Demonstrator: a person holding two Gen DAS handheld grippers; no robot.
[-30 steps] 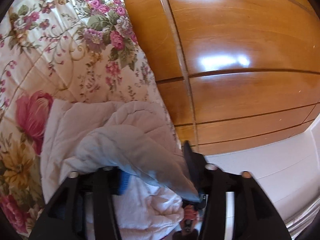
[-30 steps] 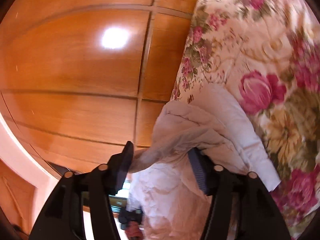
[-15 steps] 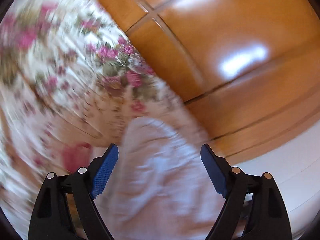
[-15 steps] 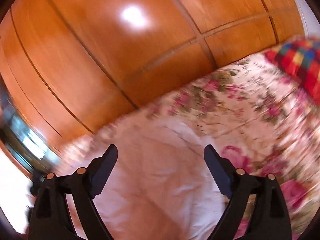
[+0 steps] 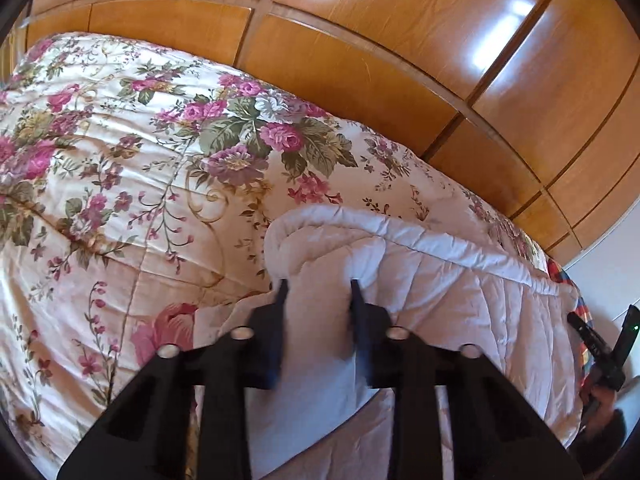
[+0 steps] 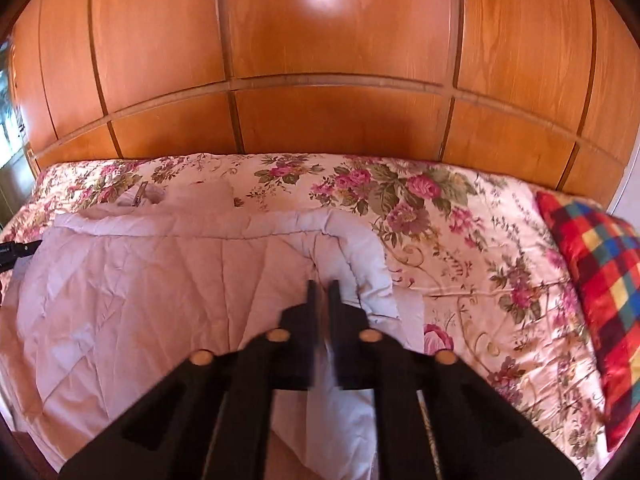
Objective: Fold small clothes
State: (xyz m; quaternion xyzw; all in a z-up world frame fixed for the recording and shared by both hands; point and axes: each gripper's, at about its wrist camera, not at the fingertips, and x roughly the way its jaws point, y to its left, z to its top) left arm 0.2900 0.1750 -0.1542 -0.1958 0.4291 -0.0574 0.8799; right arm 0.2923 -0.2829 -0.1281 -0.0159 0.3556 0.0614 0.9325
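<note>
White quilted garment (image 5: 440, 280) in both tongs

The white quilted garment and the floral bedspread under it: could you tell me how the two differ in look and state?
The white quilted garment is plain, with stitched padded panels; the floral bedspread is printed with pink roses and green leaves. The garment is small and rumpled, its edge rolled over, while the bedspread lies spread across the bed. The left gripper and right gripper both pinch the garment; neither grips the bedspread. Both are quilted fabric.

Garment (image 6: 160, 292) on bedspread (image 6: 460, 248), pillow (image 6: 596, 280) right.
</note>
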